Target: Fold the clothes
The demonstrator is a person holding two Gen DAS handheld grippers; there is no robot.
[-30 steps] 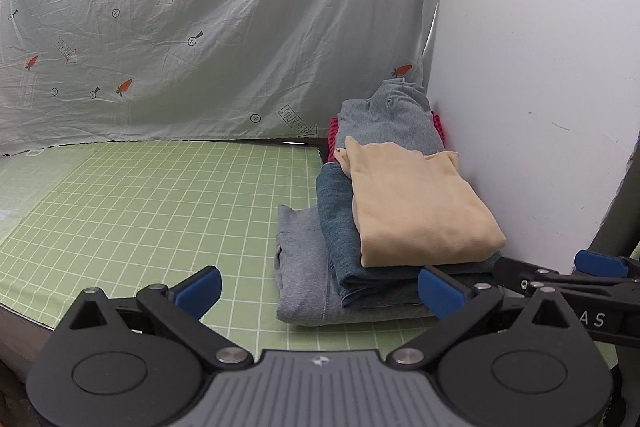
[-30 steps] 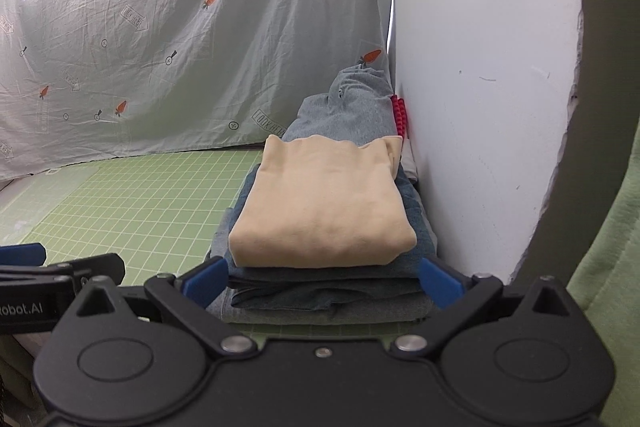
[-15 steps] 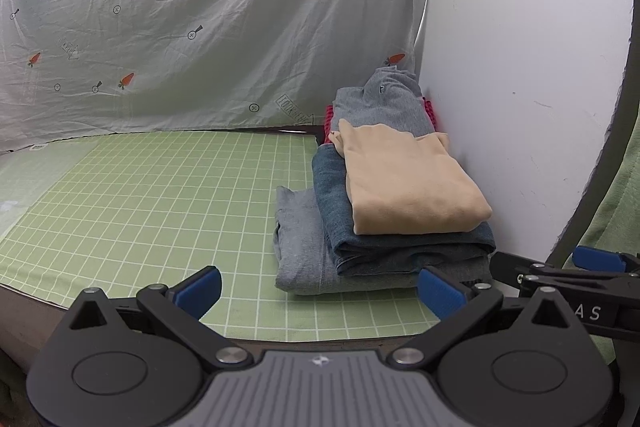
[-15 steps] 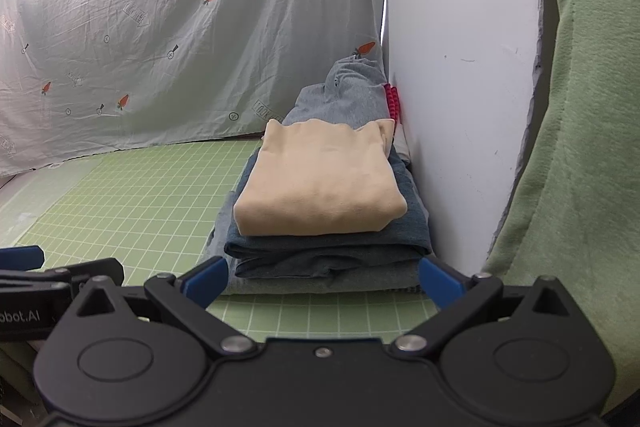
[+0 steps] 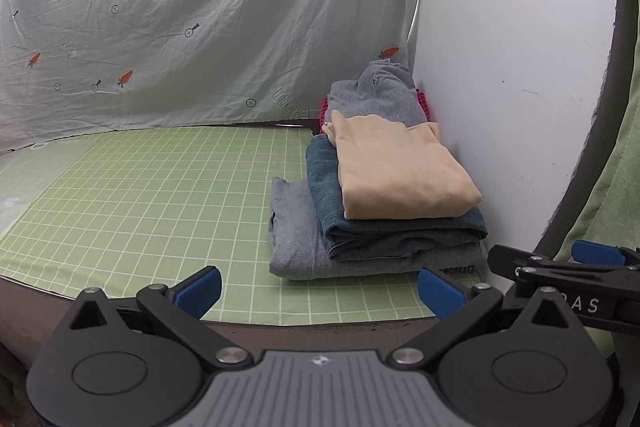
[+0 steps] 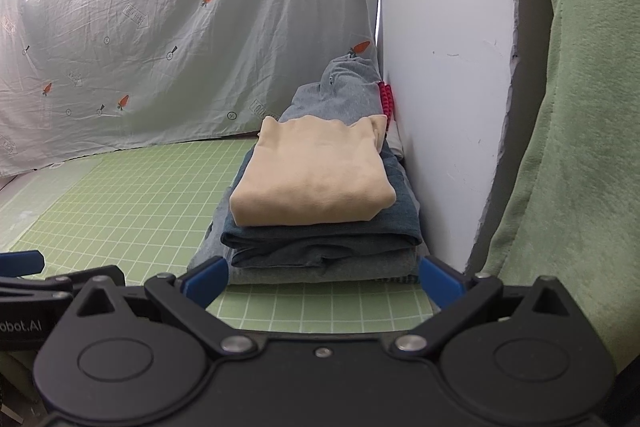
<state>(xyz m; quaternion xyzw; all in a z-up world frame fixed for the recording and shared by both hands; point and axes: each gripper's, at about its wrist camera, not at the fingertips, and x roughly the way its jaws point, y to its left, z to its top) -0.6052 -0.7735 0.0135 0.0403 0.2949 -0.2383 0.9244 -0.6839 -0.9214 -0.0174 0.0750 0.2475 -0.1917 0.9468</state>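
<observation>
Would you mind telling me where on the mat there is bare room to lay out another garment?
The green grid mat lies bare from the hanging sheet to the near edge, left of the folded stack. The right side by the white wall is crowded: the stack, a grey garment and something red behind it.

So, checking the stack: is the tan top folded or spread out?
Folded: the tan top lies as a neat rectangle atop the pile.
</observation>
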